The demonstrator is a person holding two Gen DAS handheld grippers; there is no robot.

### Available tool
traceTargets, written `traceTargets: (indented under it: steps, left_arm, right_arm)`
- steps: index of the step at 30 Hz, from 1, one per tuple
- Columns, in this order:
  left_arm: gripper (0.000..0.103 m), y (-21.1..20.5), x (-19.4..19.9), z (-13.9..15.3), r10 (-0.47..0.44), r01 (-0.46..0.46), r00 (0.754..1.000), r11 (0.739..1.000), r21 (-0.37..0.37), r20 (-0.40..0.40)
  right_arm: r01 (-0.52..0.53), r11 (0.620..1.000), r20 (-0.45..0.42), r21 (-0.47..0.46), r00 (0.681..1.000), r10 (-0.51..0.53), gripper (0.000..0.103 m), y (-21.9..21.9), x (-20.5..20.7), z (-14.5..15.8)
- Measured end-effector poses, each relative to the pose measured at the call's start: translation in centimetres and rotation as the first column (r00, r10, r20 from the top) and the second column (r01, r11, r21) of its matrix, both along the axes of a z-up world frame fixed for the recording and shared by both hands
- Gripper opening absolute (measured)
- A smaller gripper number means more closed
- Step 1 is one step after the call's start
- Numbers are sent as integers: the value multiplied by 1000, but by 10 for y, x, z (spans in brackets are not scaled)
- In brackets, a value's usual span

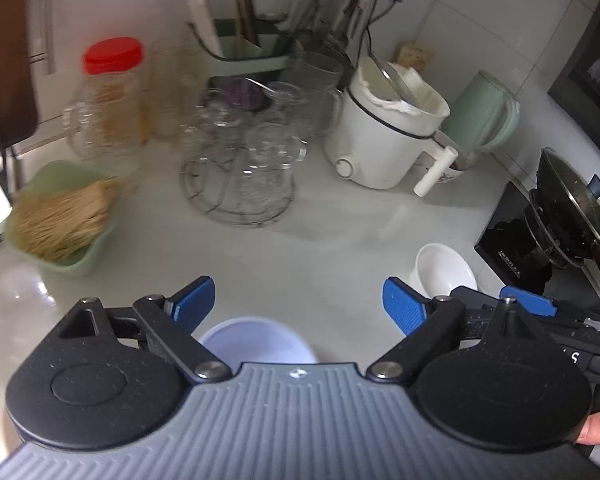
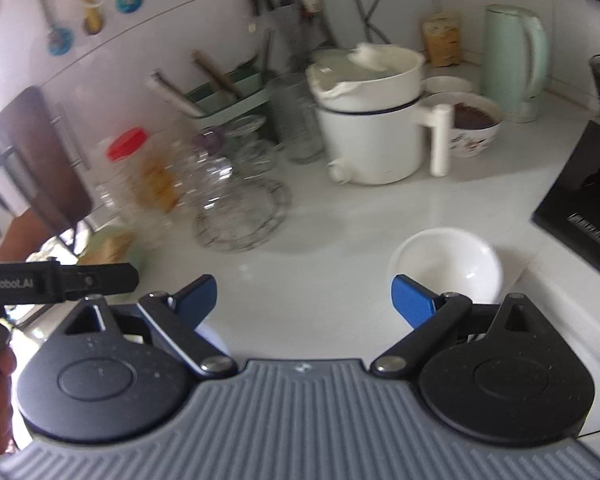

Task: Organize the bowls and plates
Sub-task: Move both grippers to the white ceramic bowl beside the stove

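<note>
Left gripper (image 1: pixel 298 306) stood with jaws wide apart, empty, above a pale lavender bowl (image 1: pixel 258 338) on the white counter (image 1: pixel 332 236). Right gripper (image 2: pixel 302 302) was likewise spread, gripping nothing; a white bowl (image 2: pixel 446 266) sat upright just beyond its right finger. White electric pot (image 2: pixel 374 120) stood farther back.

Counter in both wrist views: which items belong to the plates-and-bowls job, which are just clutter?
Job items:
- white bowl, empty, on the counter
- pale lavender bowl, below the open left tongs
- right tongs, open, empty

Clutter:
- white electric pot
- green kettle
- glassware rack
- red-lidded jar
- green dish of sticks
- patterned bowl holding something dark
</note>
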State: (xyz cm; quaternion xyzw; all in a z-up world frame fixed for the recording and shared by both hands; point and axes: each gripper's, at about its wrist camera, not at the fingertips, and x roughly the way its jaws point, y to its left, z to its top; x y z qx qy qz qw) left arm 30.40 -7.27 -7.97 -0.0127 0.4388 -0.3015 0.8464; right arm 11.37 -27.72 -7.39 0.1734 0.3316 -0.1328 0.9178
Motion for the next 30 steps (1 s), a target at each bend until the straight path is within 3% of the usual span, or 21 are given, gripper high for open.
traceTargets:
  steps: [15,18,21,30]
  left_arm:
    - [93,-150,11,-36,-155,159,986,986,56,-68]
    - [93,-175,11,-46,-170,174,984,982,78,-57]
    - [93,-192,13,-59,-126,130,991,980,150,-32]
    - [92,-199,25,-83,-82,92,987,993,68,-138]
  right_arm:
    - [123,992,24,-19,992,-123,90,-108,-13,-18]
    - [117,993,31,13,993,-117,87,-128,-15,-26]
    - [105,994,2,-1,994,-105,85,-141,-14,-39]
    - [45,998,-61,52,997,-42,79,-160,-9,-74]
